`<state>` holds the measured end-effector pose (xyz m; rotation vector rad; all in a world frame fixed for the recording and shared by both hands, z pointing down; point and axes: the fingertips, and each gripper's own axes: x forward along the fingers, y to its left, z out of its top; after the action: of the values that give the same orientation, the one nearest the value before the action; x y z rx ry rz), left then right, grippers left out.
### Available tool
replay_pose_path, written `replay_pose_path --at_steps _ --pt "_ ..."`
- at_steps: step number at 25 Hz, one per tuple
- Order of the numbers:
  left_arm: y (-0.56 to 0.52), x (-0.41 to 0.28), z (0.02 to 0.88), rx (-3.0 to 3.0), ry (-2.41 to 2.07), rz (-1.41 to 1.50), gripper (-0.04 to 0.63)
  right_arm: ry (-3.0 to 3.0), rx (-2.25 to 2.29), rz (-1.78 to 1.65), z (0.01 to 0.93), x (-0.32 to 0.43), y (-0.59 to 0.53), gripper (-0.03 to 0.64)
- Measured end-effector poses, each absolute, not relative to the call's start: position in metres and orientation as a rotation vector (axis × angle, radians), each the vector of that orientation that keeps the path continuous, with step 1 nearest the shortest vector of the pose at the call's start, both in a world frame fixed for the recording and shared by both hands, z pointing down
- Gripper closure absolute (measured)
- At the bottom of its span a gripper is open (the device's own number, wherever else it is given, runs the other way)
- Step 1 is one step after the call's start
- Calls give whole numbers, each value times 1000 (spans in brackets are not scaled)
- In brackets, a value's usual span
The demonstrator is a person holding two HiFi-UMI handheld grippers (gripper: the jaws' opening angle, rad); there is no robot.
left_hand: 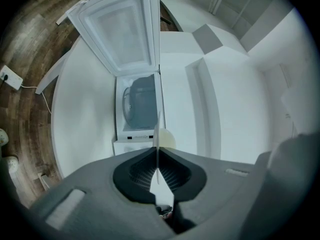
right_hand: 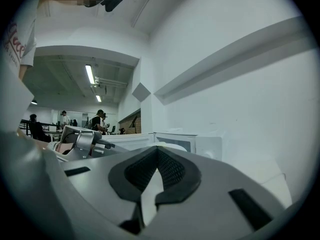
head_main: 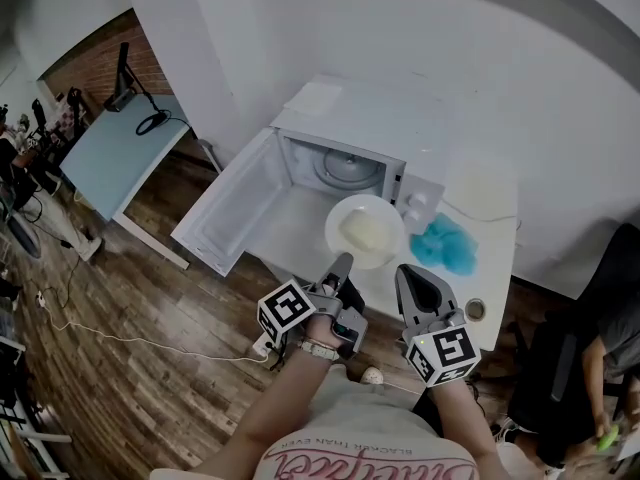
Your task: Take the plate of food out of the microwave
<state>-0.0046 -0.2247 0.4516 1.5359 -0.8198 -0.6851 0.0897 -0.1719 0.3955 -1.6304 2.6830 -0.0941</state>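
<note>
White worktop (head_main: 497, 253) carries a white microwave (head_main: 370, 118), with the door (head_main: 235, 203) swung fully open to the left in the head view. The cavity is empty of the plate and only the glass turntable (head_main: 350, 168) is visible inside. The plate (head_main: 386, 208), white and round, is outside the cavity, just in front of the open mouth and over the worktop; cannot tell whether its base touches the surface. The food (head_main: 363, 230) is a pale yellowish portion in the middle of the plate. The left hand-held gripper (head_main: 342, 264) is closed on the near rim of the plate; in the left gripper view the rim runs edge-on between the ribbed pads, both pads pressed to it. The right hand-held gripper (head_main: 407, 274) is just beside the left one, near the plate's rim but apart from it, with its jaw tips together and nothing between them. A crumpled blue cloth (head_main: 445, 240) lies on the worktop just right of the plate, in front of the microwave's control panel.
</note>
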Motion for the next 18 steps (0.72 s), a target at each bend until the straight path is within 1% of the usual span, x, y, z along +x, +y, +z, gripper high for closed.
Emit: replay_pose_path --at_steps 18 --pt "-228 -6 423 1630 -790 -715 578 2621 -1746 -60 389 89 -183 607"
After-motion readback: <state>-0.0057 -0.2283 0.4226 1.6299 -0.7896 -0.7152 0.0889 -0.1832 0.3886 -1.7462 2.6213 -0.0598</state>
